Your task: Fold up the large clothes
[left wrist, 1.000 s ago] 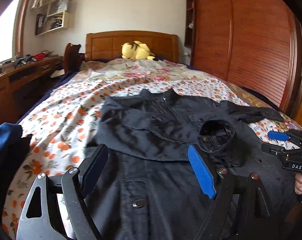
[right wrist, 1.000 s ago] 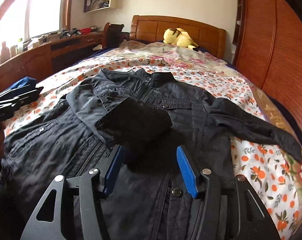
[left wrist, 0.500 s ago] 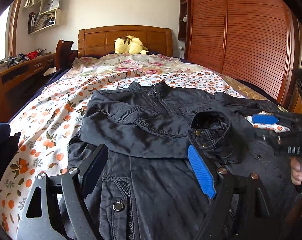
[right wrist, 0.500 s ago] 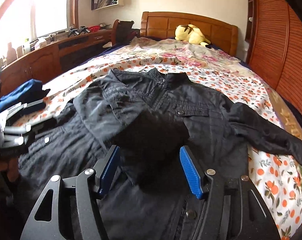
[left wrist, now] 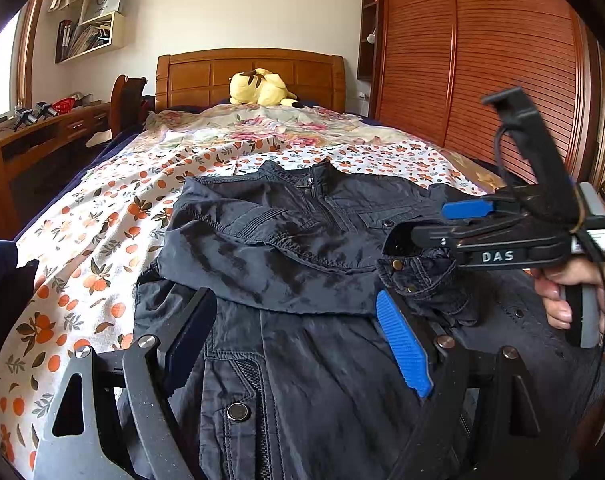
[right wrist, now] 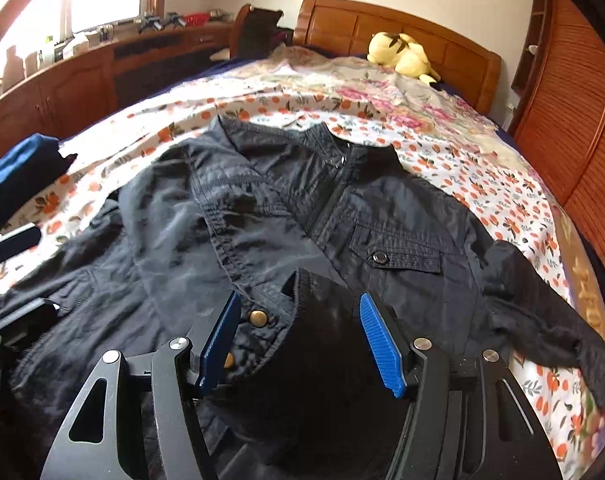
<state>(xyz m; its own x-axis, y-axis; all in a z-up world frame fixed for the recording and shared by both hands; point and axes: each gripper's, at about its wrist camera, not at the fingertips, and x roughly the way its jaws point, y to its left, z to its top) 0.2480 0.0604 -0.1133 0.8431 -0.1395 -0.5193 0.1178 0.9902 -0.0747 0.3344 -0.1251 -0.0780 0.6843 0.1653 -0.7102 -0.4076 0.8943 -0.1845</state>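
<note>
Jacket (right wrist: 382, 216), dark and zipped at the front, lies face up on the bed (left wrist: 102, 216), collar toward the headboard (left wrist: 250, 74). One sleeve is folded across the chest, its cuff (right wrist: 286, 320) with brass snaps resting near the middle of the garment. The other sleeve (right wrist: 542, 304) lies stretched out to the side over the floral sheet.

Right gripper (right wrist: 298, 340): its jaws have just been closing a little, and the cuff sits between the blue pads. Whether the pads press on the cloth cannot be told from either view. In the left wrist view the same gripper (left wrist: 418, 224) is seen from the side, above the cuff, with a hand (left wrist: 574, 292) around its handle.

Left gripper (left wrist: 298, 344): jaws stand wide apart over the lower front of the jacket, with nothing between the pads; released.

Yellow plush toy (left wrist: 258, 88) rests against the headboard. Blue folded cloth (right wrist: 18, 164) lies at the bed's edge, beside the jacket. Wooden wardrobe (left wrist: 482, 60) stands along one side of the bed; a desk (right wrist: 102, 68) stands along the other.
</note>
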